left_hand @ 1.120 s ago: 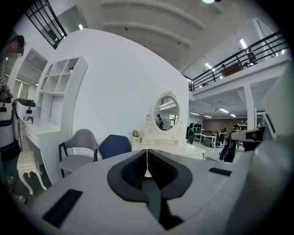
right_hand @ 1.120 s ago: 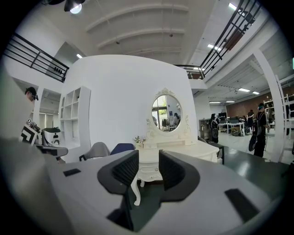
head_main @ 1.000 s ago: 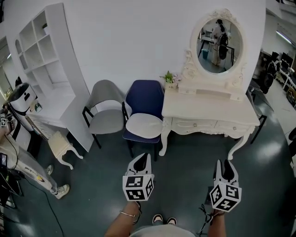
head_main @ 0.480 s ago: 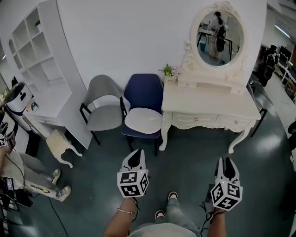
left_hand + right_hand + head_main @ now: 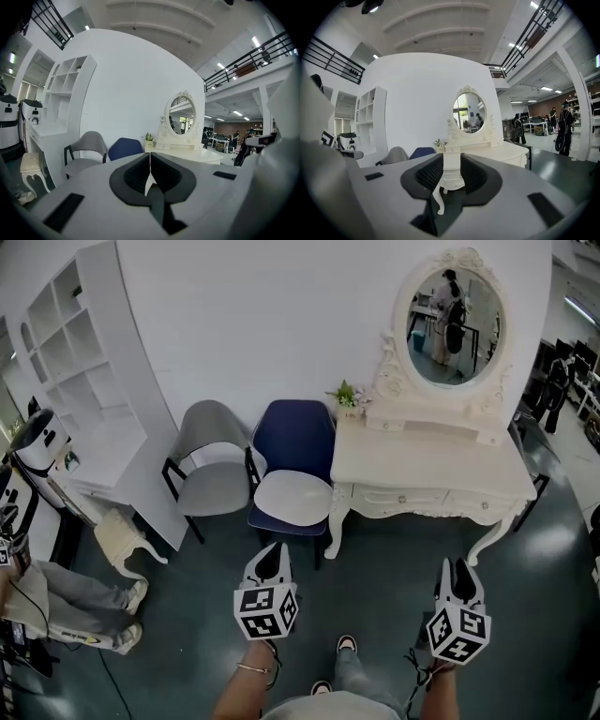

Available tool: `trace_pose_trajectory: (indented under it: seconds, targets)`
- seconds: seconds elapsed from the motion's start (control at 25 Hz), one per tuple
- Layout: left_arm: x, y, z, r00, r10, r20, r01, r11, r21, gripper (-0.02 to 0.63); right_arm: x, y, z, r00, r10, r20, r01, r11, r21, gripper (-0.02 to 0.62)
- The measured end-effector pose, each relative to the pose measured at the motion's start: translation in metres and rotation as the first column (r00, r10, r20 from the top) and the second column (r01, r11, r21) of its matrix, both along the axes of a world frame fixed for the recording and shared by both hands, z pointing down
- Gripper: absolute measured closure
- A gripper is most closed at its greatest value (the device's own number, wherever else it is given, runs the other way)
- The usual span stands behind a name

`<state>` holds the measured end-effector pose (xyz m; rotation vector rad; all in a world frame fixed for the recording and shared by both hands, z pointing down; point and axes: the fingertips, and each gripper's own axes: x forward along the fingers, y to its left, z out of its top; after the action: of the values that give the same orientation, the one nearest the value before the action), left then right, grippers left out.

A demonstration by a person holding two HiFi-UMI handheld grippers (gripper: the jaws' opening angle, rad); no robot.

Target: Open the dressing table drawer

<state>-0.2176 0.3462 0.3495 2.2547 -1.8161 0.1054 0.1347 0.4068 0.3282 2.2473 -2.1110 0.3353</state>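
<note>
Left gripper (image 5: 272, 556): jaws together, nothing in them. Right gripper (image 5: 457, 570): jaws apart, gap empty, with only a table leg (image 5: 438, 199) visible through it, far off. Both are held over the floor, well short of the dressing table (image 5: 427, 465). Drawers (image 5: 398, 496) sit under the table's front edge, shut. Plant (image 5: 347, 396) is at its back left corner. Blue chair (image 5: 292, 486) is just beside its left edge.
</note>
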Motion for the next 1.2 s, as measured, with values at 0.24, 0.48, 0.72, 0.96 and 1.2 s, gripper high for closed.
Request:
trace_pose_trajectory:
  seconds: [0.24,0.48,0.72,0.96,1.2]
  targets:
    - [0.016,-0.044,-0.006,1.000,-0.013,0.000,0.013,1.000,0.002,0.584,0.019,-0.050,-0.004,1.000,-0.014,0.002,0.014,1.000,-0.004,0.479]
    - [0.033,-0.086,-0.017,1.000,-0.024,0.009,0.024,1.000,0.014,0.584,0.039,-0.098,-0.011,1.000,-0.026,0.013,0.026,1.000,0.007,0.480]
    - [0.053,-0.127,-0.021,0.999,-0.027,0.026,0.027,0.999,0.022,0.584,0.061,-0.143,-0.009,0.999,-0.032,0.031,0.032,0.999,0.014,0.480]
    - [0.071,-0.162,-0.022,0.999,-0.026,0.034,0.025,0.999,0.020,0.584,0.081,-0.180,-0.002,0.998,-0.034,0.045,0.034,0.999,0.000,0.480]
    - [0.080,-0.187,-0.017,0.999,-0.018,0.048,0.018,1.000,-0.001,0.584,0.091,-0.210,0.002,0.997,-0.045,0.060,0.045,0.999,-0.003,0.482]
